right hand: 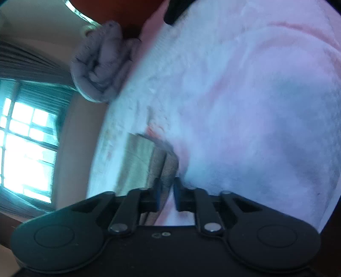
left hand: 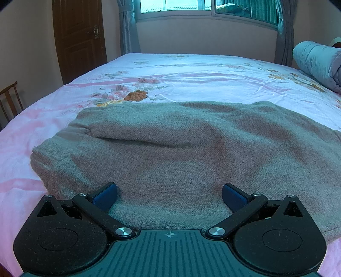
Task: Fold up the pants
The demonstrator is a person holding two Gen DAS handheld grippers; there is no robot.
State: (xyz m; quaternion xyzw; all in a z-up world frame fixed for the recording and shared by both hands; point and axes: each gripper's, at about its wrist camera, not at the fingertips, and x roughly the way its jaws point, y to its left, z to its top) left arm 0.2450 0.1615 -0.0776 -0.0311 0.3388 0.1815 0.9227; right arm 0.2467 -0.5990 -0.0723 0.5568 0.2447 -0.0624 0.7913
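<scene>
Pants: grey woollen pants (left hand: 170,149) lie spread on the bed, filling the near half of the left wrist view; a soft ridge of fabric runs across them left of centre, and the near left corner is rounded over.
Pants, right wrist view: a layered edge of the same grey fabric (right hand: 149,162) shows in blur, folded layers stacked edge-on against the sheet.
Bed: bed sheet (left hand: 191,72), white and pink with a floral print, lies under the pants and runs on to the far edge of the bed.
Left gripper: left gripper (left hand: 169,197) sits low over the near part of the pants, jaws spread wide apart, blue pads (left hand: 105,197) facing inward, only flat fabric between them.
Right gripper: right gripper (right hand: 167,196) is rolled to one side, so the room appears tipped; jaws drawn close, with a narrow gap left. The grey fabric edge runs down into that gap beside the left-hand pad, but blur prevents confirming a grip.
Quilt: a rolled grey-blue quilt (left hand: 317,61) rests at the far right of the bed; it also appears in the right wrist view (right hand: 100,64).
Room: brown wooden door (left hand: 78,38) at far left, window (left hand: 191,6) with grey curtains (left hand: 127,27) behind the bed, wooden chair (left hand: 9,102) at the left edge.
</scene>
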